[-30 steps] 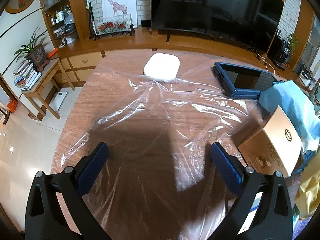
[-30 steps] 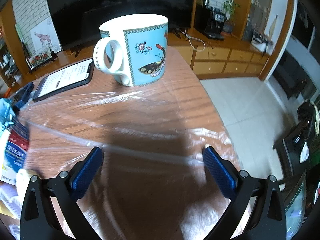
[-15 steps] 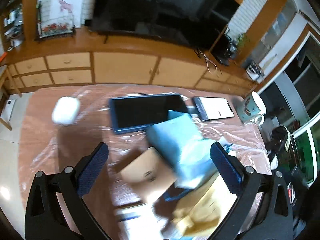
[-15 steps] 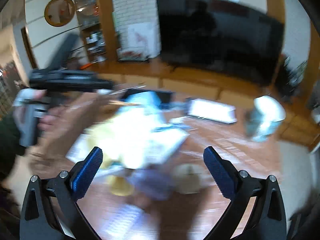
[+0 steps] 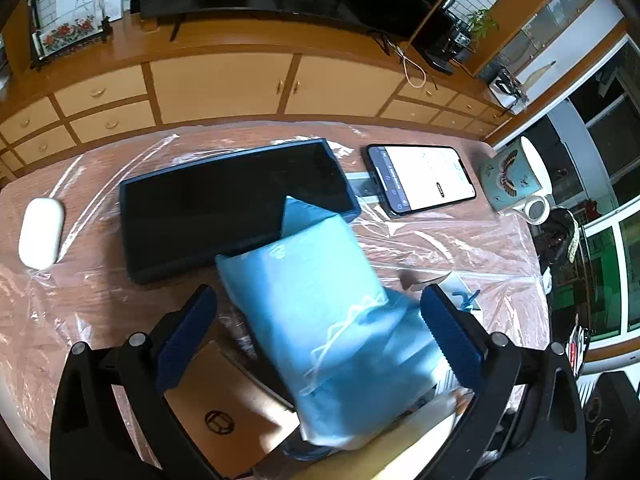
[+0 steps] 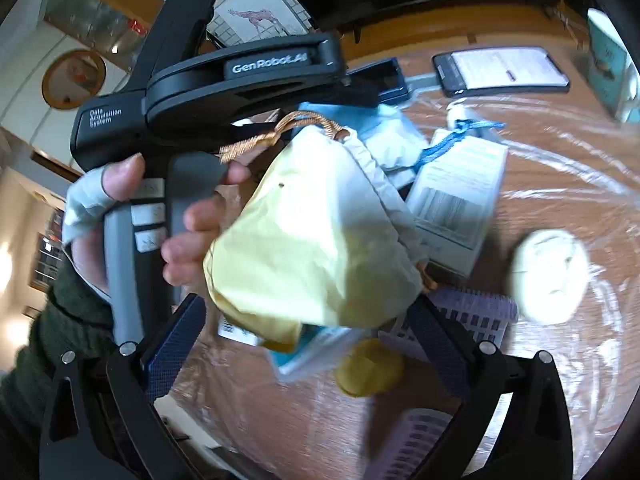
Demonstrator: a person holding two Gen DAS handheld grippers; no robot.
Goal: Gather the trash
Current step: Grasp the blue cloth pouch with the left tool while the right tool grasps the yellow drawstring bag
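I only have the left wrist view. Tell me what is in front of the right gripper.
Observer: A pale yellow drawstring pouch is right ahead of the right gripper, whose jaws are wide open.
Operator: Report what lies right of that pouch.
Observer: A white round object rests on the plastic-covered table.
Operator: Say what holds the left gripper.
Observer: A hand in a grey fingerless glove grips the handle of the left gripper.

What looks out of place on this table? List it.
The blue pouch lies partly over a corner of the dark tablet, tilted across it. Loose packaging is heaped around it: a tan box, a yellow drawstring bag, and a barcoded white box. Nothing looks spilled or broken.
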